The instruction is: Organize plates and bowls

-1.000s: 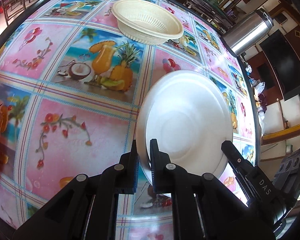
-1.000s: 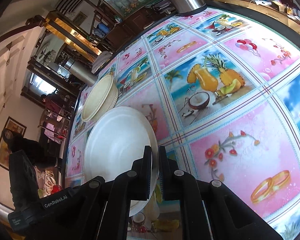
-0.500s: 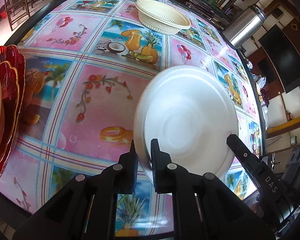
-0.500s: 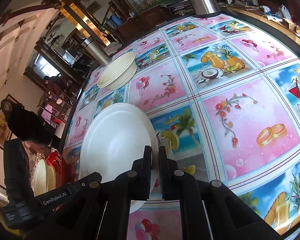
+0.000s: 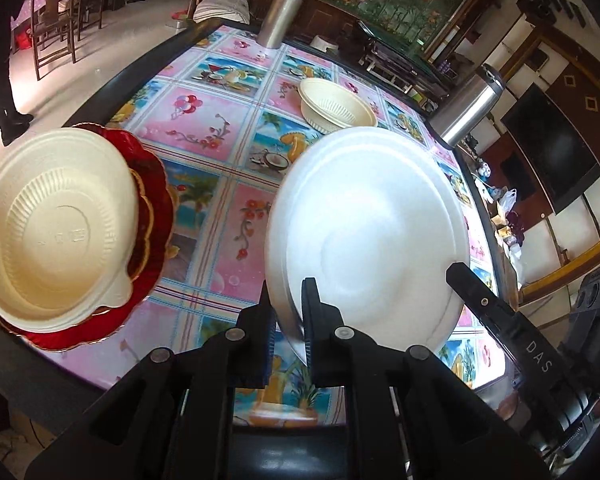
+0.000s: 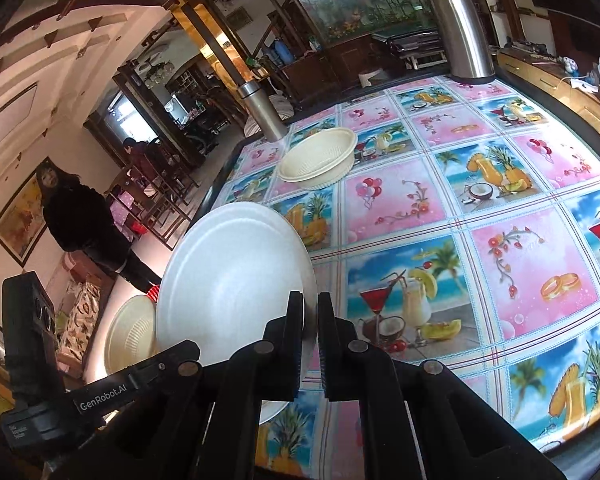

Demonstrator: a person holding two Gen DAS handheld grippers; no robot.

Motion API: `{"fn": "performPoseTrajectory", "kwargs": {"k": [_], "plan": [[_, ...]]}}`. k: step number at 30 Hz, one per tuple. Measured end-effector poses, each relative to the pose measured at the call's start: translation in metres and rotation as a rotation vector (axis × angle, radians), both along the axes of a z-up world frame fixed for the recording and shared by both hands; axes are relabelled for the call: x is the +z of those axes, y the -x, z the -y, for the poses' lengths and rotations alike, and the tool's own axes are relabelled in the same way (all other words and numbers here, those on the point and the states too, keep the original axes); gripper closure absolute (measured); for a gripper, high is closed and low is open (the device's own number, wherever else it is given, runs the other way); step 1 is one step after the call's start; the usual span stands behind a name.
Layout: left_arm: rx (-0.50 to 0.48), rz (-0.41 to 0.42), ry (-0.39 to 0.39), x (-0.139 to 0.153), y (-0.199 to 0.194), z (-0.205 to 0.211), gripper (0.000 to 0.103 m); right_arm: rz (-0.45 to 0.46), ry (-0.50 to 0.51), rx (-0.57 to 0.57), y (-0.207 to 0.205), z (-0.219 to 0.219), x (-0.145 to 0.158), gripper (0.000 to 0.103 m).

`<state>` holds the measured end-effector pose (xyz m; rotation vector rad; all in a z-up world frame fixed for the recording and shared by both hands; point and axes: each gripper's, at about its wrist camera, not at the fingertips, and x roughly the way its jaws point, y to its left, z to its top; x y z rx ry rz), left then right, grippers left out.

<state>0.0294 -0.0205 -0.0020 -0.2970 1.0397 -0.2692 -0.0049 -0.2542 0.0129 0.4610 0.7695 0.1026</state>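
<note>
White plate [image 5: 372, 232] is up off the tablecloth [image 5: 228, 128], pinched at opposite rims by the left gripper [image 5: 286, 308] and right gripper [image 6: 310, 312], both clenched on it. Left of it sits a cream bowl [image 5: 52, 224] on red plates [image 5: 152, 208]; another bowl [image 5: 336, 106] ahead, bare cloth between.

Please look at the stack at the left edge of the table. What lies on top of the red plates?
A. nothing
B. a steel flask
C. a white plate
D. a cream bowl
D: in the left wrist view a cream bowl sits on the red plates, while the white plate is held by both tools above the table.
</note>
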Motion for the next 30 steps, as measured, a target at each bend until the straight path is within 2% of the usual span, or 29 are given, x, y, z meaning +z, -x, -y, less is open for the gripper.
{"fn": "performPoseTrajectory", "kwargs": {"k": [9, 15, 20, 30], "plan": [[0.162, 0.044, -0.006, 0.019, 0.021, -0.092, 0.092, 0.032, 0.021, 0.182, -0.021, -0.094, 0.021, 0.096], [0.260, 0.037, -0.023, 0.019, 0.024, -0.140, 0.092, 0.020, 0.017, 0.292, -0.039, -0.159, 0.019, 0.096], [0.291, 0.006, -0.025, 0.009, 0.018, -0.157, 0.092, -0.014, 0.016, 0.327, -0.052, -0.187, 0.006, 0.096], [0.297, -0.040, -0.009, -0.002, 0.013, -0.164, 0.092, -0.082, 0.017, 0.339, -0.069, -0.201, -0.019, 0.095]]}}
